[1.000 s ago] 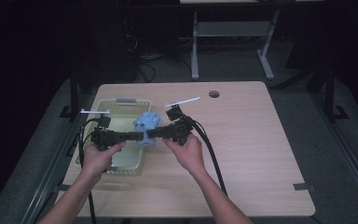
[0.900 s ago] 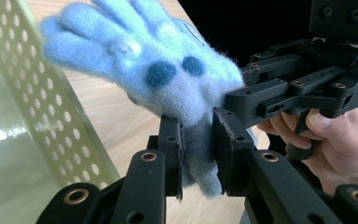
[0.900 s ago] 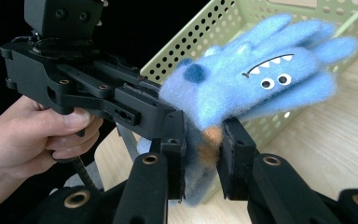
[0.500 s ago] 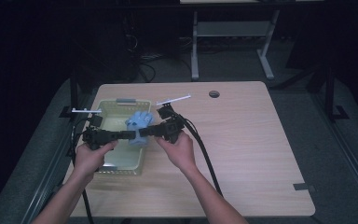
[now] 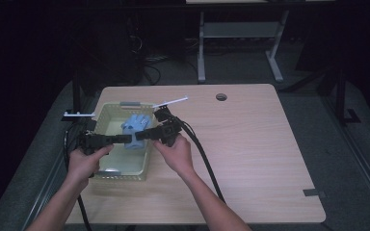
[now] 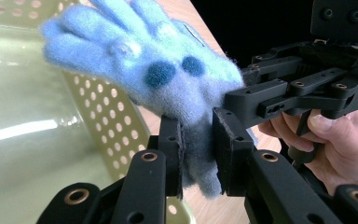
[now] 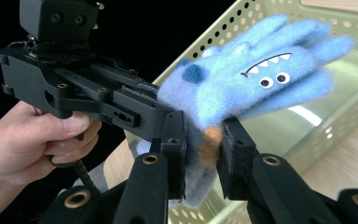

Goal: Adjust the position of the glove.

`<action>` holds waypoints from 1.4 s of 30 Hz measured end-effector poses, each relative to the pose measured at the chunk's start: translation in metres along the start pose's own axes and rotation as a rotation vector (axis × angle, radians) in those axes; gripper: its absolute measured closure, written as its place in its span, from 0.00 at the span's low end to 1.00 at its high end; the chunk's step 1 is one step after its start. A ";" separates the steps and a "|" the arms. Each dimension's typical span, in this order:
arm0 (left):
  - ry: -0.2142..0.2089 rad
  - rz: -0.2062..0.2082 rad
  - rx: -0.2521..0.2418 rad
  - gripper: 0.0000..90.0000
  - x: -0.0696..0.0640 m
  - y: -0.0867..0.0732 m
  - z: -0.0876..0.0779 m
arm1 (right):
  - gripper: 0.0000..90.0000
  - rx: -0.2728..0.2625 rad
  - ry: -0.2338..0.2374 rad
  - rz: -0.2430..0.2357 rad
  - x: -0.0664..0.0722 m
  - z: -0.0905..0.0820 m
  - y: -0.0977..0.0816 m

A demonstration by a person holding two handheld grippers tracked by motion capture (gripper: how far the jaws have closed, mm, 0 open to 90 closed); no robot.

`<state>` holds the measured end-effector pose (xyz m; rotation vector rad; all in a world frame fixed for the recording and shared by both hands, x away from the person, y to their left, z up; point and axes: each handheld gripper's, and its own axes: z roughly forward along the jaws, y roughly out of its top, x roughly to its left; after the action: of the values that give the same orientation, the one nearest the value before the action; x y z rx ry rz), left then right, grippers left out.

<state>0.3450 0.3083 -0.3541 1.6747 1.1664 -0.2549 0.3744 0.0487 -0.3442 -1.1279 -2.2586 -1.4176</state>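
Blue fuzzy glove (image 5: 136, 129) hangs over the green basket (image 5: 107, 174); my left gripper (image 6: 198, 154) and right gripper (image 7: 204, 151) both pinch its cuff from opposite sides.

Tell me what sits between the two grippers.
The blue glove spans the gap between the left gripper and right gripper, each shut on its cuff end, above the basket. The high view shows this.

Both hands meet over the pale green basket (image 5: 107, 174) at the left of the wooden table (image 5: 250, 159), the left gripper (image 5: 125, 139) and right gripper (image 5: 140, 136) each clamped on the fuzzy blue glove (image 5: 136, 126) held above the basket's right rim.
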 end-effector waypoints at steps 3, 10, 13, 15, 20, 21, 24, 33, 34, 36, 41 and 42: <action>0.006 0.001 0.002 0.82 0.002 0.000 -0.003 | 0.83 -0.002 0.006 -0.001 0.001 0.004 0.001; 0.026 -0.002 0.008 0.82 0.010 0.001 -0.013 | 0.83 -0.002 0.030 0.025 0.001 0.018 0.004; 0.023 -0.010 0.009 0.83 0.012 0.001 -0.015 | 0.83 -0.004 0.033 0.025 0.002 0.022 0.005; 0.030 -0.016 0.011 0.84 0.015 0.001 -0.016 | 0.83 -0.002 0.031 0.022 0.003 0.024 0.005; 0.047 -0.025 0.026 0.85 0.021 0.001 -0.019 | 0.83 0.006 0.031 0.027 0.002 0.033 0.005; 0.047 -0.025 0.026 0.86 0.021 0.001 -0.019 | 0.83 0.004 0.036 0.032 0.001 0.035 0.005; 0.068 -0.031 0.044 0.86 0.027 0.002 -0.019 | 0.83 0.010 0.037 0.045 -0.002 0.042 0.004; 0.134 -0.052 0.086 0.86 0.044 -0.003 -0.017 | 0.83 0.044 0.036 0.079 -0.011 0.066 0.001; 0.143 -0.057 0.093 0.86 0.047 -0.005 -0.016 | 0.83 0.054 0.034 0.080 -0.013 0.069 0.000; 0.155 -0.062 0.104 0.86 0.050 -0.007 -0.015 | 0.83 0.065 0.031 0.085 -0.015 0.073 -0.001; 0.187 -0.073 0.125 0.86 0.057 -0.011 -0.011 | 0.82 0.103 0.017 0.109 -0.021 0.086 -0.005; 0.200 -0.075 0.129 0.86 0.059 -0.012 -0.009 | 0.82 0.113 0.008 0.108 -0.023 0.090 -0.006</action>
<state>0.3619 0.3491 -0.3958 1.8026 1.3879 -0.2166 0.4016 0.1125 -0.4059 -1.1857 -2.2059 -1.2357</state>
